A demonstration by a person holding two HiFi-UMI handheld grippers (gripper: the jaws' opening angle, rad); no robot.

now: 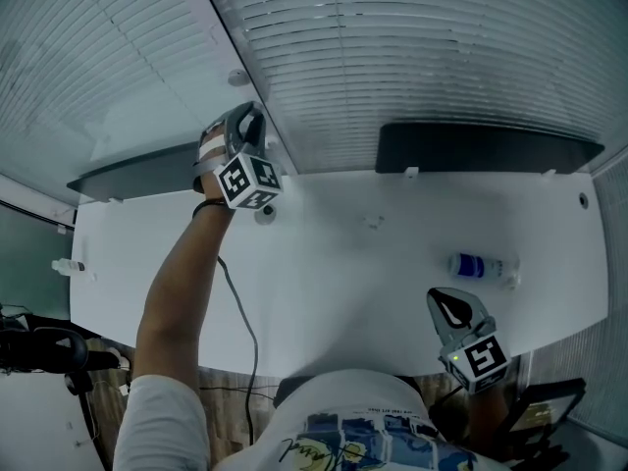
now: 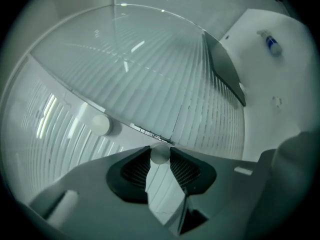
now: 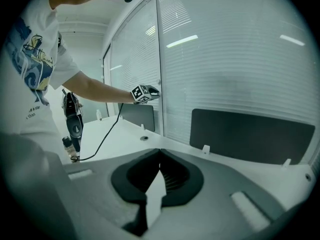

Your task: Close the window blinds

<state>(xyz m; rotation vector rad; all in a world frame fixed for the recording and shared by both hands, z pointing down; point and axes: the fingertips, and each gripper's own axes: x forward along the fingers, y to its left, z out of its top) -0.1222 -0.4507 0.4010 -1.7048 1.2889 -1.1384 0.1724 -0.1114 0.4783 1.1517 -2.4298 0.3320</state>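
White knob is being clamped at the part-open jaw tips of the left gripper; a square, firm twist is advised.

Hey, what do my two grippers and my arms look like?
The left gripper and right gripper are grey tapering shells with black ribbed pads. Each carries a cube of black-and-white square markers. A black cable trails from the left one, and a dark band circles that wrist. You wear a white short-sleeved T-shirt with blue print.
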